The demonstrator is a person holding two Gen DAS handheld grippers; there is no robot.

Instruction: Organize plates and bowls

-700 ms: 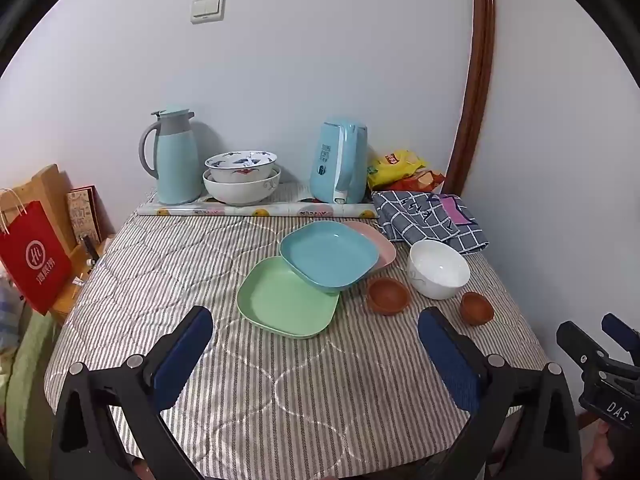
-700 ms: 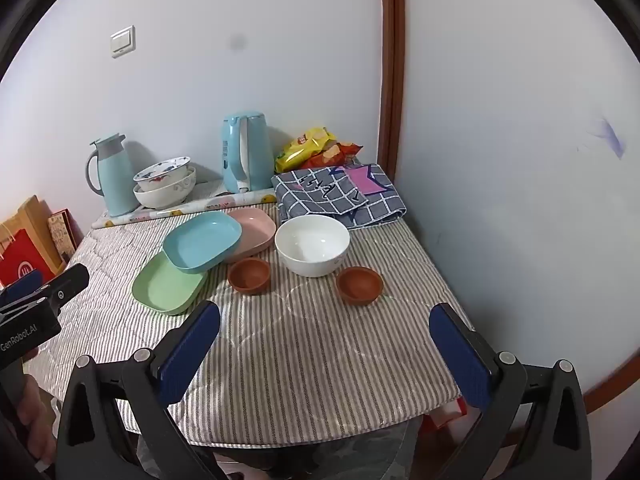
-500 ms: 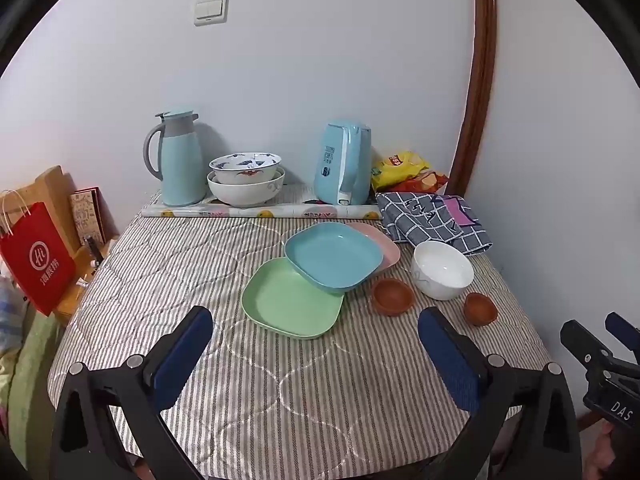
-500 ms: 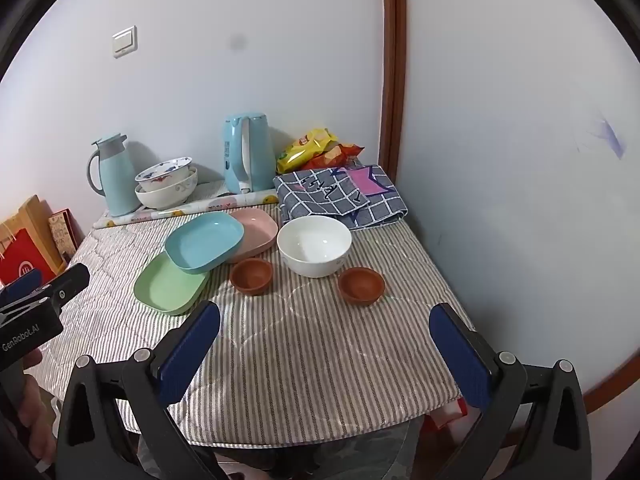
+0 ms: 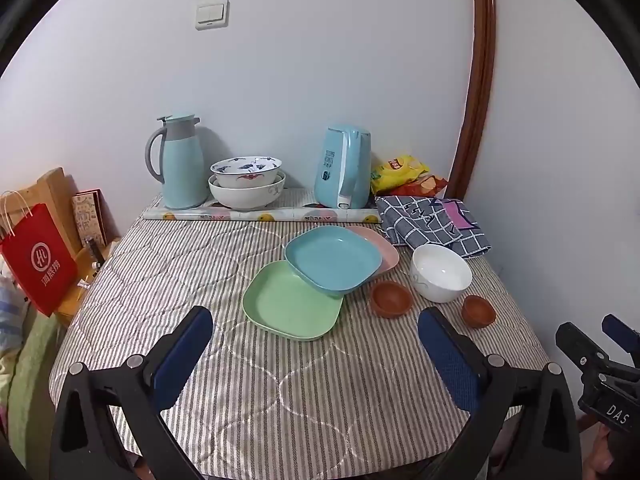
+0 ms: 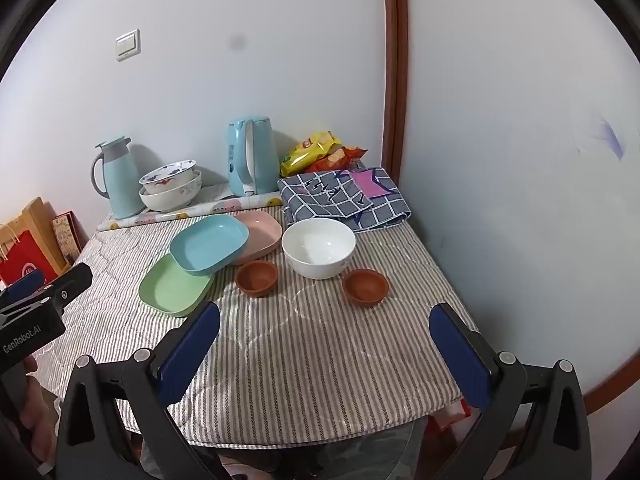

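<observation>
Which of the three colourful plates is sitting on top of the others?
The blue plate. It rests tilted across the green plate and the pink plate, covering part of each, while those two lie on the striped cloth.

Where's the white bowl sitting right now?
In both wrist views the white bowl stands on the table's right side, between the two small brown bowls, just in front of the checked cloth.

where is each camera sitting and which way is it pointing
Left wrist: rides on the left tongs, looking down across the striped table toward the wall; its own open fingers and the right tongs show.
Right wrist: rides on the right tongs, aimed at the table's corner side; its open fingers and the left tongs show.
Shared: blue plate, white bowl, kettle.
</observation>
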